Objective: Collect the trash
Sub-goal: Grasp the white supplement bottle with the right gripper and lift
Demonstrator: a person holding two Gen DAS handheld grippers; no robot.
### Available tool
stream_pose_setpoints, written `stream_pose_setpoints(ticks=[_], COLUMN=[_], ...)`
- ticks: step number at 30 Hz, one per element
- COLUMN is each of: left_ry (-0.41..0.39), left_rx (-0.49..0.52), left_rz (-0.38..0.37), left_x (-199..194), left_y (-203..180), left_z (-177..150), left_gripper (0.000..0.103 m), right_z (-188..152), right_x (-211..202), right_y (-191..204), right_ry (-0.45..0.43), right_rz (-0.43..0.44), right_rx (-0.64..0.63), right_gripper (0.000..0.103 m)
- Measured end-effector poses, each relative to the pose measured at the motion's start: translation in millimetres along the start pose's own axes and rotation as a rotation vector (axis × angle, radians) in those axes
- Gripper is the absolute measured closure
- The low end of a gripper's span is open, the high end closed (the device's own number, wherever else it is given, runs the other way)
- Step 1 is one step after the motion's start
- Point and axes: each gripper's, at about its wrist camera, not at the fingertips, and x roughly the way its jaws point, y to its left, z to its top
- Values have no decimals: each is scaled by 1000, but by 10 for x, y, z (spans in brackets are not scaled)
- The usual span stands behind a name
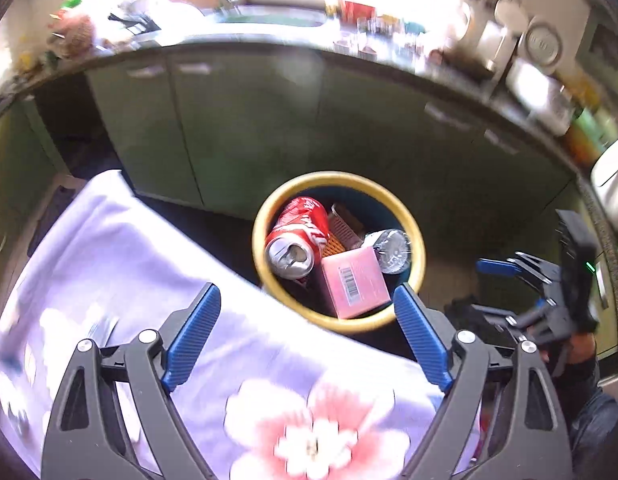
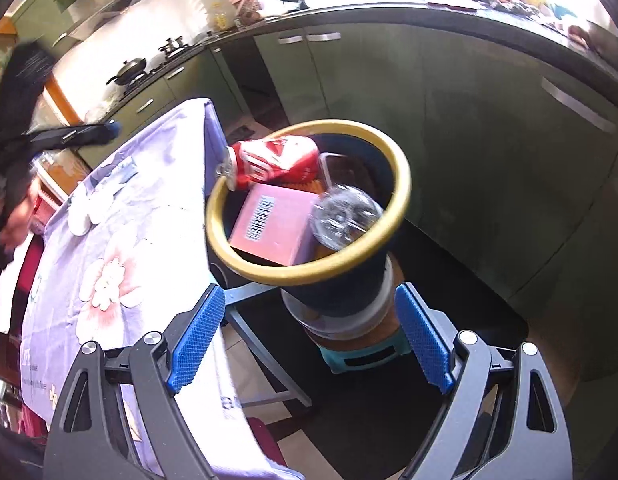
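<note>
A dark bin with a yellow rim [image 1: 265,216] [image 2: 401,184] stands beside the table. Inside it lie a red soda can [image 1: 297,236] [image 2: 277,160], a pink box with a barcode [image 1: 355,282] [image 2: 275,220], a clear plastic bottle [image 1: 393,250] [image 2: 345,216] and an orange mesh item [image 1: 337,226]. My left gripper [image 1: 307,308] is open and empty above the table edge, in front of the bin. My right gripper [image 2: 309,308] is open and empty, just short of the bin. It also shows in the left wrist view [image 1: 525,280] at the right.
A table with a purple floral cloth [image 1: 129,280] [image 2: 121,240] is left of the bin. The bin rests on a small stool [image 2: 365,350]. Green kitchen cabinets [image 1: 245,120] [image 2: 449,100] with a cluttered countertop stand behind. A stove with a pan [image 2: 129,68] is far left.
</note>
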Motion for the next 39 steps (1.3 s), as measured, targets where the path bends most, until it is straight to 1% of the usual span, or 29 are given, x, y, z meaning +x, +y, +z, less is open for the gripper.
stream_pose_setpoints(ticks=[2,5,7,9,11,13,14,16,20,21,24,26,28,30,33,36,39], left_ry=[-94,-233,-335,-389,-435,-465,-471,-474,-473,-474,-472,-469,-477,-482,-492,-495,-497], left_rx=[-20,-57,-93,-128,-169,-205,-221,-249,-293,-301,-339,-351,-356,-359,-374,-390,-403], left_rz=[12,71,132,190,230,292,319,350,358,352,299,282,259,256,242,235,223], left_x=[-334,-841,-1144,-1351,-1510,-1612,-1642,-1685,-1732,-1732,-1723,-1717,-1736,-1752,-1773,-1779,-1784], left_y=[59,197,338,497,681,852,924,1055,1234,1261,1316,1310,1297,1285,1300,1319,1335], left_z=[-295,-742,-1095,-1389,-1689,-1941,-2049,-2210,-2481,-2503,-2561,-2577,-2597,-2606,-2631,-2641,-2644], left_gripper=[13,10,7,7,7,7,7,7,7,7,7,7,7,7,7,7,7], right_z=[55,160,241,320,409,490,516,568,659,672,712,735,764,772,737,706,658], right_x=[20,58,93,139,204,280,324,443,713,776,940,1047,1207,1366,1618,1774,1824], right_y=[108,321,505,736,1037,1381,1547,1915,2641,2824,3288,3546,3775,3949,4086,4075,4031], right_ry=[1,7,11,17,24,29,33,49,76,78,85,89,104,133,172,197,205], right_rz=[6,17,30,50,74,107,125,165,237,266,326,368,368,368,326,302,306], right_rx=[-27,-76,-117,-170,-235,-308,-339,-403,-526,-569,-673,-736,-784,-818,-857,-866,-860], right_gripper=[17,17,17,17,17,17,17,17,17,17,18,24,31,35,36,37,40])
